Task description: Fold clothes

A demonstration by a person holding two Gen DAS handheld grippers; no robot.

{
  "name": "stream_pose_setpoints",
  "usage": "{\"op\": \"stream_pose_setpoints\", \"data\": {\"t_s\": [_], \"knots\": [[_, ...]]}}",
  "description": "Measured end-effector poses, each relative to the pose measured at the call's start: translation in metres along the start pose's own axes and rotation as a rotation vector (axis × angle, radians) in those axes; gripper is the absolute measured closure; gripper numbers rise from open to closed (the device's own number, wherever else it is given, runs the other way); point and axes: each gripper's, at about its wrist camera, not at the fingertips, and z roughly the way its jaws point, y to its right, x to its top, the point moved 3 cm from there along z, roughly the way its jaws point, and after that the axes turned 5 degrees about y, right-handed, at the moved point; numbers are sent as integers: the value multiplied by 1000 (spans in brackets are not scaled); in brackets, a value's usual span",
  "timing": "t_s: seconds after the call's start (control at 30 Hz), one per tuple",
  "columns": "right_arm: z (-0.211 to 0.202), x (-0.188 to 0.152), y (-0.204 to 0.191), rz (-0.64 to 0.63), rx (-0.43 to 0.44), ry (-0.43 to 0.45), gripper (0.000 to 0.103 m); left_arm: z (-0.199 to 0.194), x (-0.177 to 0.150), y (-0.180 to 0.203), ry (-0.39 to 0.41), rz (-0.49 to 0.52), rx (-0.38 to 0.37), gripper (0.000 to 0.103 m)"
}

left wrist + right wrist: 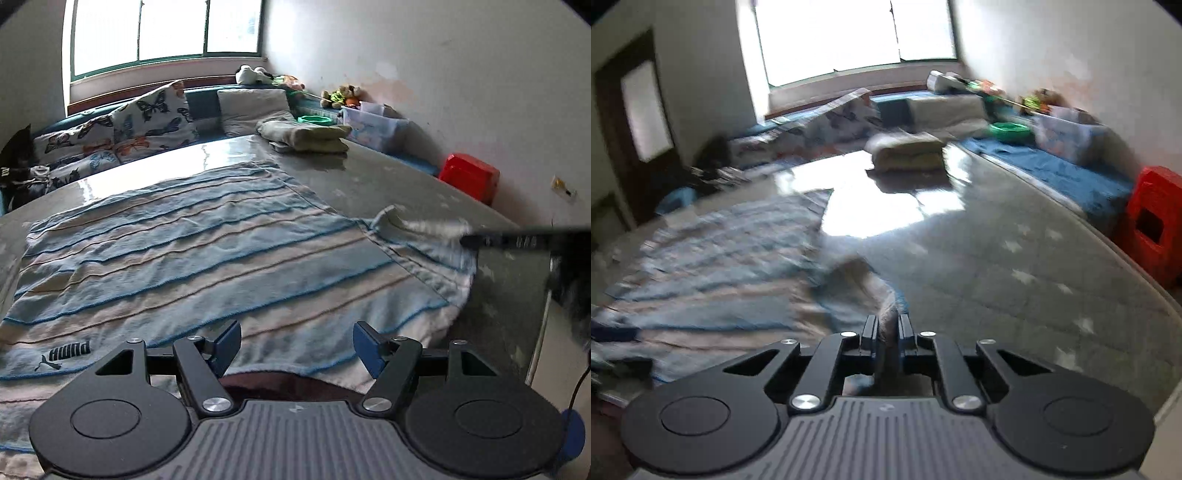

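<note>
The big grey counter carries everything, and its shiny top throws back the window light, so part of it looks white in your right view. Most of it is covered by the striped towel, which lies spread flat with blue and cream bands and a Puma logo near you. I think it lies flat like this so you can fold it neatly. At the far end sits a pile of folded cloths, well apart from the towel, likely the finished ones.

Your right gripper has its jaws pinched tight on the towel's right corner, and a little hump of cloth stands up in front of them. That looks like the start of a fold. Your left gripper hangs over the near edge of the towel with its jaws wide and nothing between them, probably on its way to the other corner.

Some things are hard to see. Your right view is smeared, so the towel's stripes blur together. In your left view the right gripper is only a dark blurry bar at the edge. The towel's nearest edge hides under your left gripper.
</note>
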Motion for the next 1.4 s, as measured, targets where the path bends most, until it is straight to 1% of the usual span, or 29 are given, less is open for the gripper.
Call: {"op": "stream_pose_setpoints", "data": {"t_s": [0.17,0.27,0.47,0.5,0.53,0.57,0.6,0.67,0.7,0.73,0.8,0.87,0.9,0.97,1.07,1.17,1.2,1.27,1.4], "knots": [[-14,18,-40,-59,173,42,94,-4,-3,-4,3,-13,8,32],[-10,19,-68,-95,268,30,94,-8,-5,-9,7,-26,23,29],[11,4,-104,-122,366,-39,94,-18,-9,-25,10,-65,65,29],[15,0,-109,-126,385,-60,93,-19,-10,-27,11,-70,71,28],[19,-3,-111,-126,396,-78,89,-20,-10,-29,12,-73,75,28],[23,-7,-114,-126,406,-103,87,-21,-10,-31,13,-76,79,28],[26,-10,-116,-131,409,-122,84,-22,-11,-33,14,-79,82,28],[25,-14,-117,-151,420,-141,84,-24,-12,-37,16,-85,90,28],[24,-12,-116,-151,424,-135,83,-26,-12,-39,18,-79,96,28],[22,-6,-113,-144,429,-122,79,-26,-11,-43,21,-75,107,28],[26,6,-106,-125,416,-100,77,-27,-11,-52,26,-75,135,28],[33,15,-99,-122,386,-84,75,-26,-11,-65,28,-94,170,28],[39,15,-97,-129,364,-86,72,-26,-11,-71,29,-108,187,28],[53,12,-94,-156,315,-113,72,-28,-14,-84,28,-137,215,28],[64,-1,-96,-223,296,-148,71,-32,-23,-97,6,-178,217,28],[61,-14,-102,-324,282,-131,65,-34,-35,-101,-20,-198,201,28],[57,-16,-104,-354,279,-126,63,-36,-39,-99,-15,-194,198,28],[54,-19,-105,-373,281,-127,63,-41,-44,-94,-7,-181,190,27],[49,-21,-104,-392,285,-134,63,-49,-50,-84,-17,-171,162,26]]}}
